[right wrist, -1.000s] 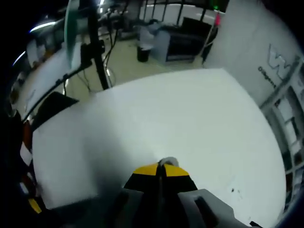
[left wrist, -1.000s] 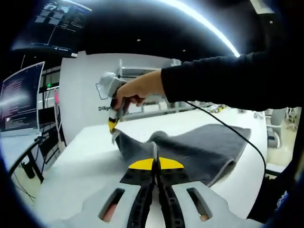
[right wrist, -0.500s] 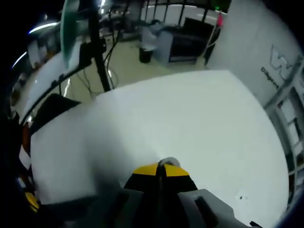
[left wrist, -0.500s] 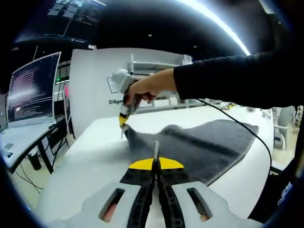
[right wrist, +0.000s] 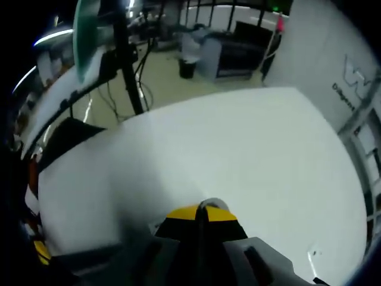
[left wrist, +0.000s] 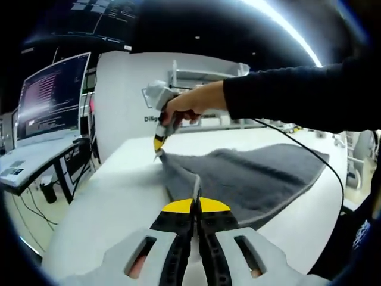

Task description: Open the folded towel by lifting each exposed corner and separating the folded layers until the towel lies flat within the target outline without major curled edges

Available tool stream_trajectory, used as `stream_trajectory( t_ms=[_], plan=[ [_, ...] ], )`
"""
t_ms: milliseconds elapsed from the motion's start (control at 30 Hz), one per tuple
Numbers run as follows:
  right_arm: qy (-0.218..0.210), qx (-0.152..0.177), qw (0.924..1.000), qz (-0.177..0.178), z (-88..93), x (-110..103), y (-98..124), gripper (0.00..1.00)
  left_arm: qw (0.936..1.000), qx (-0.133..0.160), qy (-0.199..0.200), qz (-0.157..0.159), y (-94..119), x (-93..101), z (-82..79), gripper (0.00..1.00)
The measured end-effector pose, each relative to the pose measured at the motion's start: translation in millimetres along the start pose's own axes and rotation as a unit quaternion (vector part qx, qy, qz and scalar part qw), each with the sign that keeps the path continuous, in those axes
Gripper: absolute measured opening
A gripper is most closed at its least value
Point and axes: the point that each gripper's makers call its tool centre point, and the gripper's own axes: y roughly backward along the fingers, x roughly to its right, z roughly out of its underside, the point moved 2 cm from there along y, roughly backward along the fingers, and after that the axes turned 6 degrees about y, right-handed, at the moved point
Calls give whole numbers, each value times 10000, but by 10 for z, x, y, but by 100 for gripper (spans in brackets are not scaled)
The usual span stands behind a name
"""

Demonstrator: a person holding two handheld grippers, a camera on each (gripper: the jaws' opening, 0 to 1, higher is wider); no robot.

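Grey, soft cloth: the towel (left wrist: 250, 179) lies spread on the white table (left wrist: 113, 208), from the centre toward 3 o'clock in the left gripper view. It looks light and limp, so take it at corners. The left gripper (left wrist: 196, 205) is clamped on its near edge. The right gripper (left wrist: 158, 145), at 11 o'clock, pinches the far corner.

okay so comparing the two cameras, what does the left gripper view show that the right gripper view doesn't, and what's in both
Left gripper view: the grey towel spread over the white table, the right gripper held in a hand and pinching the towel's far corner, and a lit monitor off to one side. The left gripper has its jaws shut on a thin edge of the towel.

Right gripper view: bare table surface ahead, a dark stand on the floor beyond, and a small grey bit of towel at the closed tips.

Both: the white table and yellow-tipped closed jaws.
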Motion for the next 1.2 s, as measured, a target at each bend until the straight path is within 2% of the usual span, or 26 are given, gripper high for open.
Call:
stream_trajectory(
  t_ms=[200, 433, 733, 800, 1033, 1200],
  plan=[
    [-47, 10, 10000, -38, -17, -5, -61, 0, 10000, -37, 32, -21, 33, -18, 45, 1],
    [-116, 83, 9998, -126, -265, 155, -225, 0, 9999, -95, 60, -29, 70, -14, 101, 1],
    [-74, 46, 9998, -167, -348, 243, -309, 0, 9998, -207, 42, -5, 105, 40, 190, 1],
    [-97, 50, 9998, -178, -150, 104, -229, 0, 9998, -205, 52, -11, 120, 35, 192, 1],
    [-5, 24, 9998, -176, -59, -69, -269, 0, 9996, -194, 212, -65, 187, -91, 183, 1],
    [24, 27, 9998, -198, -12, -191, -296, 0, 9993, -225, 274, -73, 197, -103, 206, 1]
  ],
)
